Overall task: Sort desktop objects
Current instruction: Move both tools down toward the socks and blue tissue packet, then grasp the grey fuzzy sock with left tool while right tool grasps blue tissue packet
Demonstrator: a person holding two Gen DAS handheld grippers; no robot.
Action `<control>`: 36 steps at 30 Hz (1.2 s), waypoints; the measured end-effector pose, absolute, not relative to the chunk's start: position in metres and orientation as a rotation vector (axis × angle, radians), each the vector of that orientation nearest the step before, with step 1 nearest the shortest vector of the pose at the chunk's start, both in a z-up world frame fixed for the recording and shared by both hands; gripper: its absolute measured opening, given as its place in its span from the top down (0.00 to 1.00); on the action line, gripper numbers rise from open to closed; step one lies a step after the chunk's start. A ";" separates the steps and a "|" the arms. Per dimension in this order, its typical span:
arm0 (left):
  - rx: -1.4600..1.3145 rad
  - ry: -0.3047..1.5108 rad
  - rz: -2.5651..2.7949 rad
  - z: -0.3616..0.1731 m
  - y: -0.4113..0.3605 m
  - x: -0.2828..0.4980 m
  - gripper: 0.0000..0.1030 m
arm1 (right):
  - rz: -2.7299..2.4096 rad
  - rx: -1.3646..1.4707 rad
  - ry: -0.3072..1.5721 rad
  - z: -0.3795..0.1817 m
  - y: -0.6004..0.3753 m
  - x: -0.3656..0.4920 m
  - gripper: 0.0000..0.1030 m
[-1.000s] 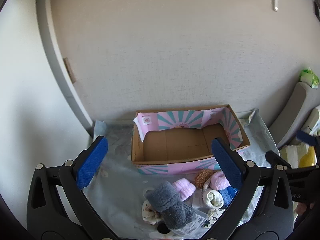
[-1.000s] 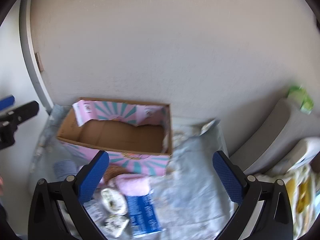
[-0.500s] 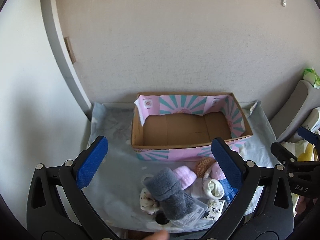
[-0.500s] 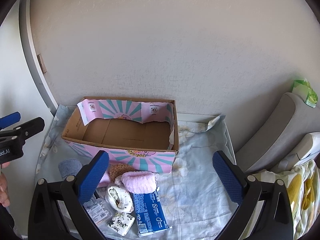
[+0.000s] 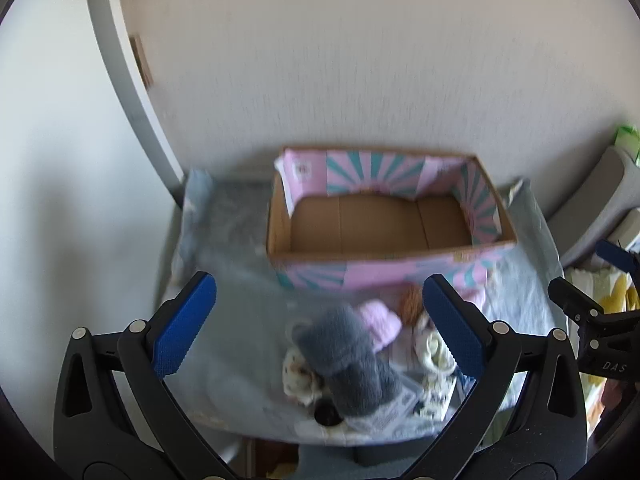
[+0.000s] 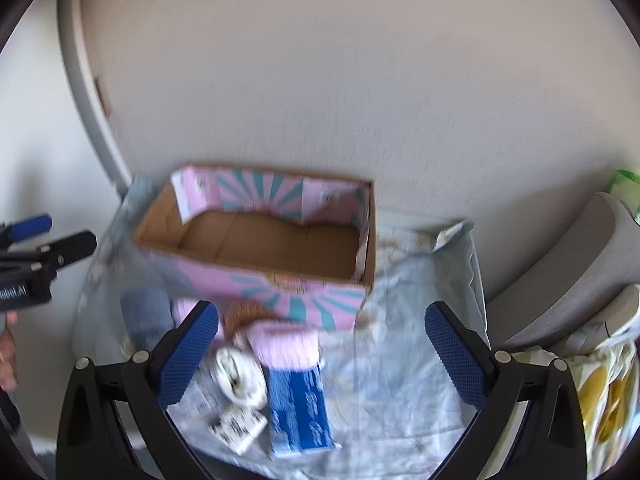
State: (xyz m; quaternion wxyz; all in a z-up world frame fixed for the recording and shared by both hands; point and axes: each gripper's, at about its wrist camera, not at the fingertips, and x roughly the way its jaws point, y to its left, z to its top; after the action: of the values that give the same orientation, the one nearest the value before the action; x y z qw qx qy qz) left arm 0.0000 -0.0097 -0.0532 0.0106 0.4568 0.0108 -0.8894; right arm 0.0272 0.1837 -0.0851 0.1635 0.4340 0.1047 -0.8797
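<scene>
An open pink-and-teal cardboard box stands empty at the back of a small cloth-covered table. In front of it lies a pile: a grey sock roll, a pink sock roll, a brown knitted item, a white patterned roll, a blue packet and small printed packets. My left gripper is open and empty above the pile. My right gripper is open and empty, above the pink roll and blue packet.
A plain wall rises right behind the table. A grey cushion and yellow-patterned bedding lie to the right. The other gripper shows at the edge of each view: right one, left one.
Both views have tilted down and moved slightly closer to the table; both are motion-blurred now. Both grippers stay open and empty. The objects have not moved.
</scene>
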 end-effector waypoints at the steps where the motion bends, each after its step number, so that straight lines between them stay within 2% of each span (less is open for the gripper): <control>1: 1.469 0.035 -2.761 -0.062 -0.008 0.002 0.00 | -2.489 1.245 0.323 -0.089 0.184 0.028 0.00; 5: 1.608 0.034 -2.708 -0.100 -0.001 0.010 0.01 | -2.364 1.361 0.402 -0.129 0.191 0.034 0.00; 9: 1.720 0.069 -2.656 -0.140 0.006 0.017 0.09 | -2.256 1.487 0.422 -0.178 0.196 0.040 0.01; 14: 1.787 0.090 -2.591 -0.173 0.010 0.020 0.10 | -2.155 1.571 0.443 -0.221 0.193 0.045 0.04; 18: 1.817 0.127 -2.549 -0.191 0.008 0.018 0.17 | -2.113 1.598 0.437 -0.238 0.191 0.042 0.09; 20: 1.830 0.126 -2.537 -0.196 0.009 0.016 0.19 | -2.102 1.614 0.449 -0.246 0.191 0.039 0.18; 22: 1.833 0.129 -2.530 -0.200 0.009 0.014 0.22 | -2.077 1.637 0.431 -0.252 0.192 0.035 0.23; 27: 1.830 0.119 -2.524 -0.203 0.010 0.010 0.26 | -2.032 1.642 0.417 -0.254 0.191 0.035 0.23; 29: 1.831 0.123 -2.524 -0.204 0.010 0.009 0.31 | -2.039 1.641 0.441 -0.256 0.189 0.037 0.23; 32: 1.845 0.107 -2.526 -0.207 0.012 0.008 0.44 | -2.046 1.673 0.393 -0.259 0.193 0.032 0.24; 33: 1.851 0.104 -2.527 -0.208 0.013 0.007 0.51 | -2.043 1.684 0.387 -0.261 0.194 0.031 0.26; 36: 1.874 0.118 -2.533 -0.211 0.014 0.006 0.62 | -2.051 1.684 0.414 -0.265 0.193 0.032 0.35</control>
State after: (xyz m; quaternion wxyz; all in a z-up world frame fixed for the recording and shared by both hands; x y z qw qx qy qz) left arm 0.0063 0.0143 -0.2107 -0.0055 0.5943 0.0374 -0.8033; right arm 0.0323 0.1929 -0.2647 0.2258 0.6109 0.1503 -0.7438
